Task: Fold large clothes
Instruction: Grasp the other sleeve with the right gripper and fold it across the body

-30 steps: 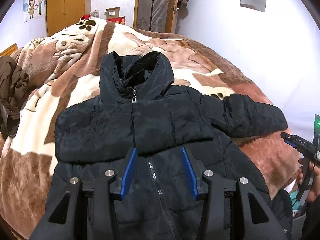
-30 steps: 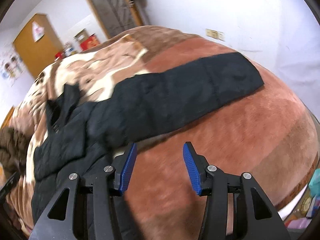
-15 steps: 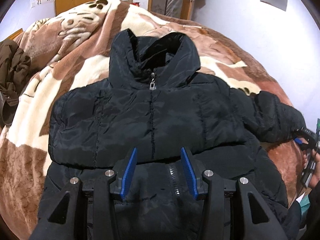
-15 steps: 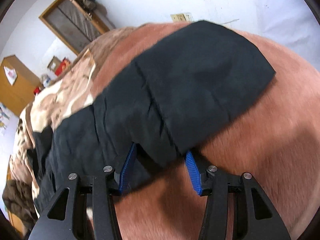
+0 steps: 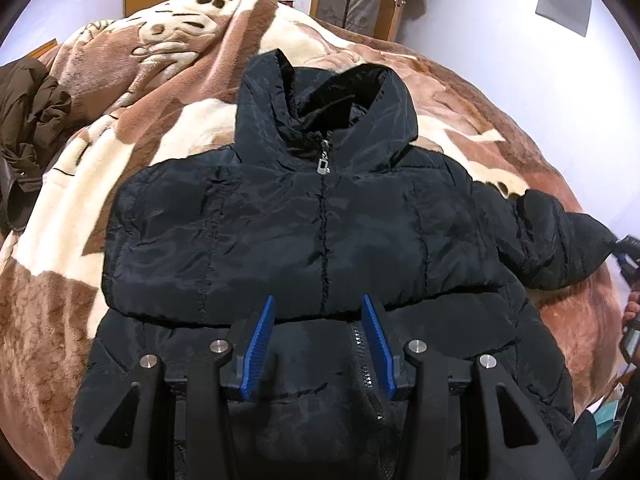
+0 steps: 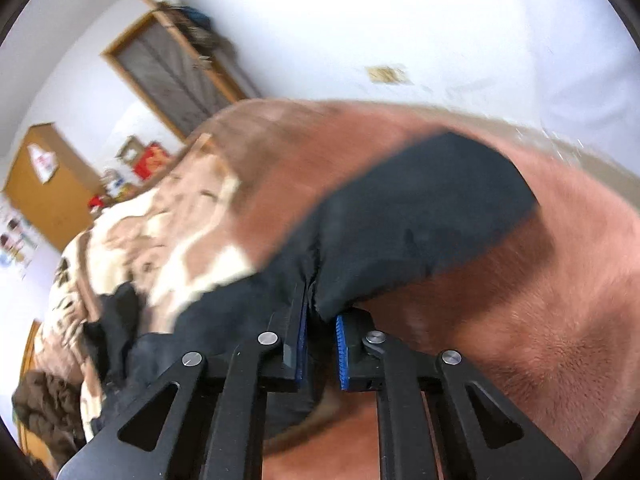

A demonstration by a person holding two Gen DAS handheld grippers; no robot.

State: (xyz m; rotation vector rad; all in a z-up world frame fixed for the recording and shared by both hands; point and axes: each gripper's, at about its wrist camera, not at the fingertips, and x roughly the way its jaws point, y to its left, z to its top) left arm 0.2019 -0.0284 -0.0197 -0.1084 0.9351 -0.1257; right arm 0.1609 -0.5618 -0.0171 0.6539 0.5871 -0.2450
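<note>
Right gripper point(image 6: 320, 336), spread around the sleeve point(image 6: 420, 216) half a second before, had clamped onto it. Left gripper point(image 5: 318, 344) stayed spread above the black jacket point(image 5: 304, 232) on the bed point(image 5: 80, 200).

Right claw point(image 6: 320, 344) pinched on black jacket sleeve point(image 6: 420, 216); we see cuff end lying on brown blanket point(image 6: 560, 320) of bed; frame motion-blurred.
</note>
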